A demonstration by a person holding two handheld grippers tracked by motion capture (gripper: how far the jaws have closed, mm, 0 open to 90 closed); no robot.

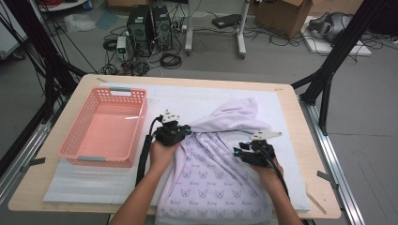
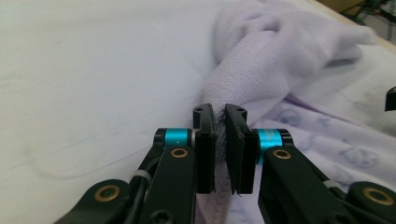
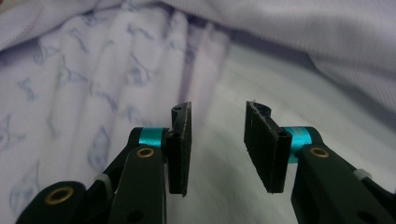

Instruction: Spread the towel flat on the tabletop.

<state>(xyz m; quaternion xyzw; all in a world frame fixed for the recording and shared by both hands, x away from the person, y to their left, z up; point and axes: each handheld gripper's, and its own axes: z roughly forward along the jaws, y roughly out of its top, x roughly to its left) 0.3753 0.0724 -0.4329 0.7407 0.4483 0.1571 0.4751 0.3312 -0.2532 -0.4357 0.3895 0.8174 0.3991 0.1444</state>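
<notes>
**One fold pinched, the other side not yet caught**

The left gripper (image 2: 220,140) has its jaws clamped on a bunched fold of the lavender towel (image 1: 220,164), the nap squeezed between the pads. The right gripper (image 3: 217,140) stands with its jaws apart and nothing between them, hovering just above the printed cloth.

The towel lies crumpled across the white mat (image 1: 187,96), its near end hanging over the table's front edge, beside the pink basket (image 1: 104,125).

The likely trouble: the left grip holds a thick bunch rather than a clean edge, so a pull could drag the whole heap sideways or let the layers slide out of the pads. The right jaws, if they close where they are, may catch only a surface wrinkle, or nothing, since the cloth below them looks flat.

The right gripper view is blurred low down, so how close the tips sit to the fabric is probably near but unsure. The towel's corners are buried in folds, and its near hem is cut off by the frame.
</notes>
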